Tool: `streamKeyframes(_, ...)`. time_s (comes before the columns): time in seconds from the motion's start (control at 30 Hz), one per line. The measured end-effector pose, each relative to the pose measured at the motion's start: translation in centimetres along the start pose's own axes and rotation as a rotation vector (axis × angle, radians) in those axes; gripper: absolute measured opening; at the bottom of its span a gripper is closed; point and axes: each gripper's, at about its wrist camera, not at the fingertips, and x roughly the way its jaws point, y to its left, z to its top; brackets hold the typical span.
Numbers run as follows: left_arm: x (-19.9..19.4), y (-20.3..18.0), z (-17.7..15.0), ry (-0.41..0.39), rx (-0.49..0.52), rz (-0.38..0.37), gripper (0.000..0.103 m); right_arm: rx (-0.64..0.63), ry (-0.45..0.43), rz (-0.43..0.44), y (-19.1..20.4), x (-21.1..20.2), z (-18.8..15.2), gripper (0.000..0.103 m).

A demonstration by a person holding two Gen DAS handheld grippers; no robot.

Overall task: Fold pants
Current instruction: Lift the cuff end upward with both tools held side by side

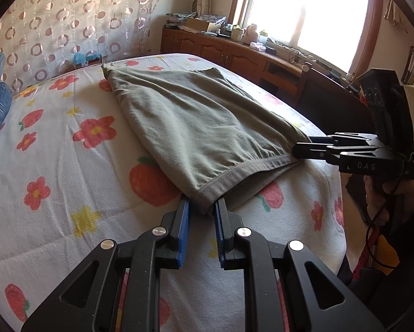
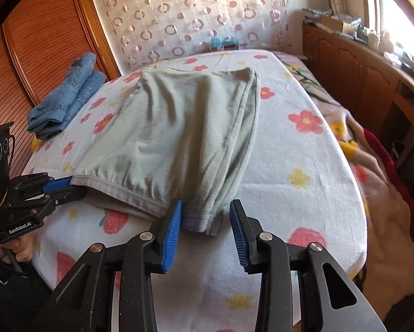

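Observation:
Grey-green pants [image 1: 195,121] lie folded on the flower-print bed cover [image 1: 68,171], with the hemmed edge nearest me. My left gripper [image 1: 202,204] has its blue pads either side of the near left corner, with a gap between them; it also shows in the right wrist view [image 2: 65,188]. The pants show in the right wrist view [image 2: 179,127] too. My right gripper [image 2: 207,215] is open, its blue pads astride the right corner of the hem. In the left wrist view it [image 1: 303,146] sits at that corner.
Folded blue jeans [image 2: 65,99] lie at the far left of the bed. A wooden cabinet [image 1: 234,52] with clutter runs under the window on the right. A wooden slatted door [image 2: 35,44] stands at the left. A patterned blanket [image 2: 387,193] hangs off the bed's right side.

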Motion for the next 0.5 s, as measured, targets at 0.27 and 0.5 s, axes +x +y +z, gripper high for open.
streamKeyframes(0.27,-0.3,-0.1,0.3,-0.016,-0.001,0.000,0.014,-0.054,-0.013,-0.004,1.1,0.5,-0.3,0.023)
streamKeyframes(0.5,-2.6,-0.5,2.8,-0.100,0.021,0.013,0.011,-0.024,-0.055,0.084,0.2,-0.4,0.7,0.012)
